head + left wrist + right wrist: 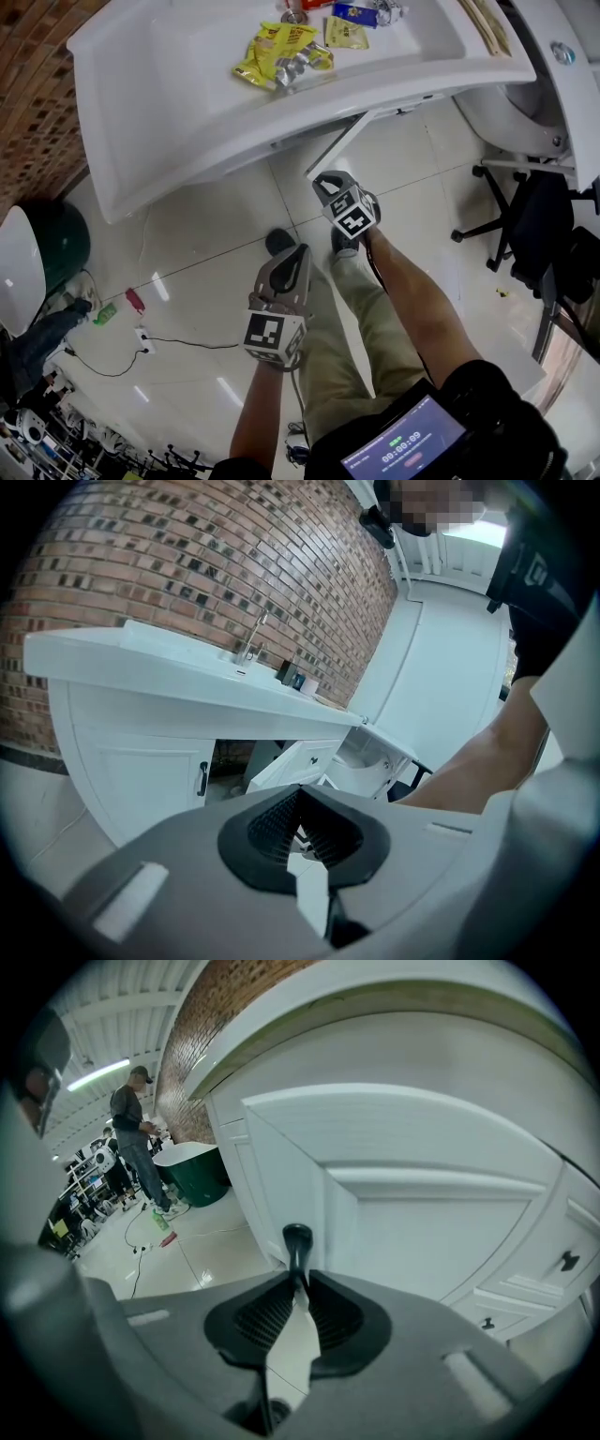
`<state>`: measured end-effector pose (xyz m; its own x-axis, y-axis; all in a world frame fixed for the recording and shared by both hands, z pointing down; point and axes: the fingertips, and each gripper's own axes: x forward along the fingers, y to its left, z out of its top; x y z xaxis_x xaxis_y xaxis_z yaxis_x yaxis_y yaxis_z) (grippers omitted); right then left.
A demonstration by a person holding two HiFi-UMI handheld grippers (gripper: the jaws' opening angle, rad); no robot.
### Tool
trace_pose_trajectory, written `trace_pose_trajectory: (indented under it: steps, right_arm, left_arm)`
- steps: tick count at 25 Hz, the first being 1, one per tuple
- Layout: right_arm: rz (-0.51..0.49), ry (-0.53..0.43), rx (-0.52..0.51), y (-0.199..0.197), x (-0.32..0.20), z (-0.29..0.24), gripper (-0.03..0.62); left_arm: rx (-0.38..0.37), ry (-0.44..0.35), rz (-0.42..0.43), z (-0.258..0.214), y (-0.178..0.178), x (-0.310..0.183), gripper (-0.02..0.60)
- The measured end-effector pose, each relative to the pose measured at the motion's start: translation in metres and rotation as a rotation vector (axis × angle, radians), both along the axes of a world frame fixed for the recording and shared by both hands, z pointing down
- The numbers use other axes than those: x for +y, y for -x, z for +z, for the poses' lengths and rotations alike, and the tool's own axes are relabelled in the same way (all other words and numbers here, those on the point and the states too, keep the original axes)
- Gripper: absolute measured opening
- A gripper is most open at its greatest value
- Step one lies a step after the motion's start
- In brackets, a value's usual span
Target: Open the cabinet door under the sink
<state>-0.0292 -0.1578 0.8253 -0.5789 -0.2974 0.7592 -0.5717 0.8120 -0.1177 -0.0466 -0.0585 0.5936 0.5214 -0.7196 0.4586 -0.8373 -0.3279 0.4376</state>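
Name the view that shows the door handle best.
Right gripper view: the handle sits centre frame, close, pinched by the shut right gripper. Head view shows the open door edge-on, with the gripper covering the handle. Left gripper view shows that door small and far; I can't make out its handle.
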Motion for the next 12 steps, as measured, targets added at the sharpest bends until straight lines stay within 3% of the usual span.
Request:
trace_pose_trajectory:
  steps: [12]
  right_arm:
    - [-0.033, 0.015, -0.013, -0.029, 0.022, 0.001, 0.040]
  left_arm:
    - [-0.008, 0.002, 0.030, 0.000, -0.032, 0.000, 0.017]
